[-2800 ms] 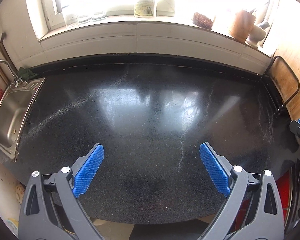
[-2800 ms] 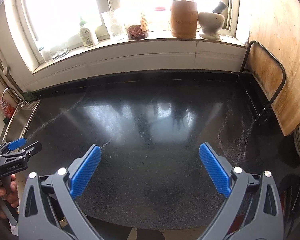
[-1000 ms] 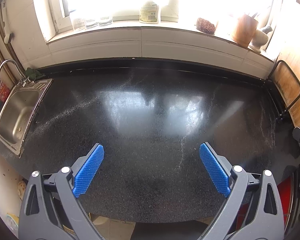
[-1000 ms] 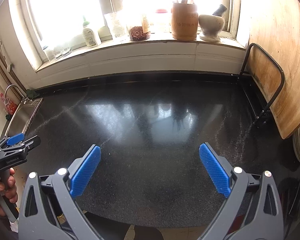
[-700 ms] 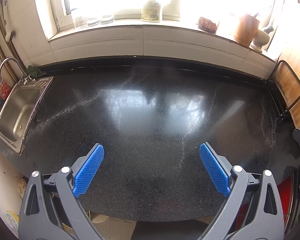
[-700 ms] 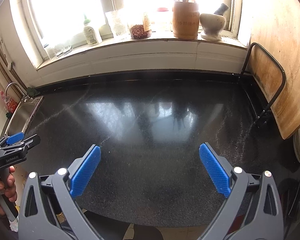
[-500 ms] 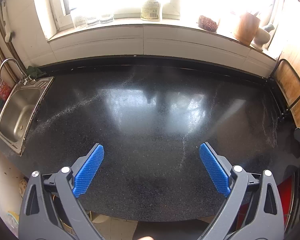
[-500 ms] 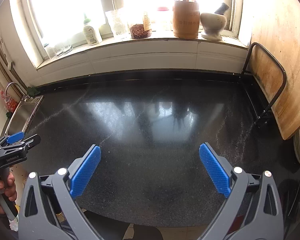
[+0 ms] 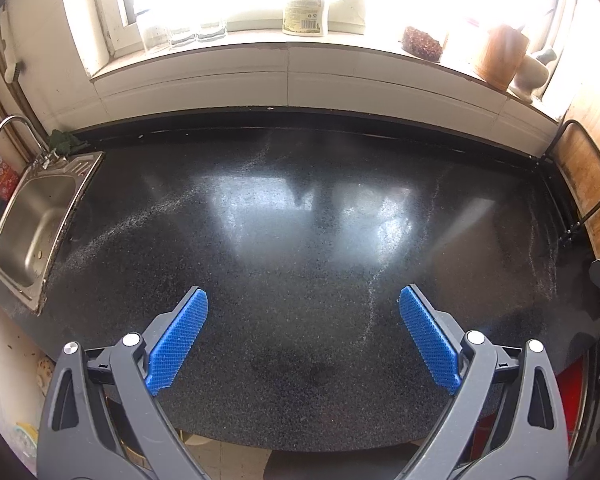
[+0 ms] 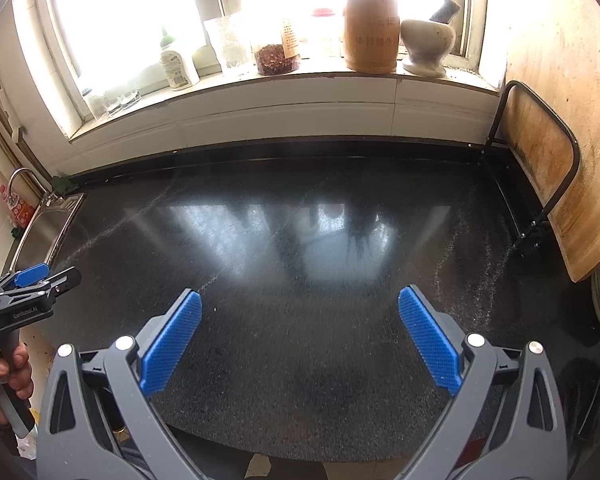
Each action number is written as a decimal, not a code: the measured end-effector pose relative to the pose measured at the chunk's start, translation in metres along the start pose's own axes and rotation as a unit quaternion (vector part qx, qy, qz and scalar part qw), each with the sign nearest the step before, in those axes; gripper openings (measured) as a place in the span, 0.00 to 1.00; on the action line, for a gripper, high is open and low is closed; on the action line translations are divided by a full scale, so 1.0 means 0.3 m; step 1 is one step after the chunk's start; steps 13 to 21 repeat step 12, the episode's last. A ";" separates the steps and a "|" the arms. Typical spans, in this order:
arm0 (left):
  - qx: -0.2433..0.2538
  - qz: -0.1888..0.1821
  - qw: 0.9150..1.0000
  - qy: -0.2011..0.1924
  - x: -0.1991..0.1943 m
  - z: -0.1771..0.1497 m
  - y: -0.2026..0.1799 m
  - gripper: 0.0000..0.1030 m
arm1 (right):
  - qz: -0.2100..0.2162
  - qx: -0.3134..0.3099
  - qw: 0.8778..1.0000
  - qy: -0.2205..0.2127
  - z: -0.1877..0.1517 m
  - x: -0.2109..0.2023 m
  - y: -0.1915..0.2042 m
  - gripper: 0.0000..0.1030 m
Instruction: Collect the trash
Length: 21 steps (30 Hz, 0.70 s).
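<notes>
Oddly, both tools hang over a black speckled countertop (image 9: 300, 240) with nothing on it to pick up. The left gripper (image 9: 302, 336) has its blue pads spread wide and empty, and so does the right gripper (image 10: 300, 334), held level just beside it; I take that as a ready stance, jaws parted so whatever turns up can be pinched at once. No trash shows on the counter ahead of either tool, only pale streaks of dust or grains running away from the fingertips, so I cannot say where the trash is; it may lie below the near edge, out of sight. Far ahead of the tools, the windowsill (image 10: 300, 76) keeps its jars, a wooden utensil holder (image 10: 371, 32) and a mortar (image 10: 426, 46), clearly stored there rather than discarded. Off to the left of the left tool sits the steel sink (image 9: 36, 224); to the right of the right tool a big wooden board (image 10: 560, 120) leans in its wire rack, parked clear of the work surface.
</notes>
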<state>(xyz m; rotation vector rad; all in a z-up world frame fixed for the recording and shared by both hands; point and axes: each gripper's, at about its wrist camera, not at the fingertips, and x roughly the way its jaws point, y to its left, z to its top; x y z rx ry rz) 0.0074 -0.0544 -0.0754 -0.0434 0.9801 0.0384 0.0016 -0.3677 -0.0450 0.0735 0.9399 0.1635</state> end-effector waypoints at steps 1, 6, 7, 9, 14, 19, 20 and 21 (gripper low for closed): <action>0.000 0.004 1.000 -0.005 0.001 0.003 0.000 0.91 | 0.000 0.000 1.000 0.000 0.004 0.005 -0.001 0.93; 0.008 0.000 1.000 -0.001 0.033 0.025 0.000 0.91 | -0.001 0.002 1.000 0.006 0.014 0.033 -0.003 0.93; 0.007 0.000 1.000 0.002 0.047 0.030 0.004 0.91 | -0.001 0.003 1.000 0.007 0.016 0.041 -0.004 0.93; 0.002 -0.001 1.000 0.006 0.075 0.038 0.015 0.91 | 0.001 0.003 1.000 0.009 0.021 0.059 -0.008 0.93; -0.001 -0.011 1.000 0.006 0.136 0.047 0.043 0.91 | 0.001 0.002 1.000 0.011 0.030 0.096 -0.020 0.93; -0.001 -0.011 1.000 0.006 0.136 0.047 0.043 0.91 | 0.001 0.002 1.000 0.011 0.030 0.096 -0.020 0.93; -0.001 -0.011 1.000 0.006 0.136 0.047 0.043 0.91 | 0.001 0.002 1.000 0.011 0.030 0.096 -0.020 0.93; -0.001 -0.011 1.000 0.006 0.136 0.047 0.043 0.91 | 0.001 0.002 1.000 0.011 0.030 0.096 -0.020 0.93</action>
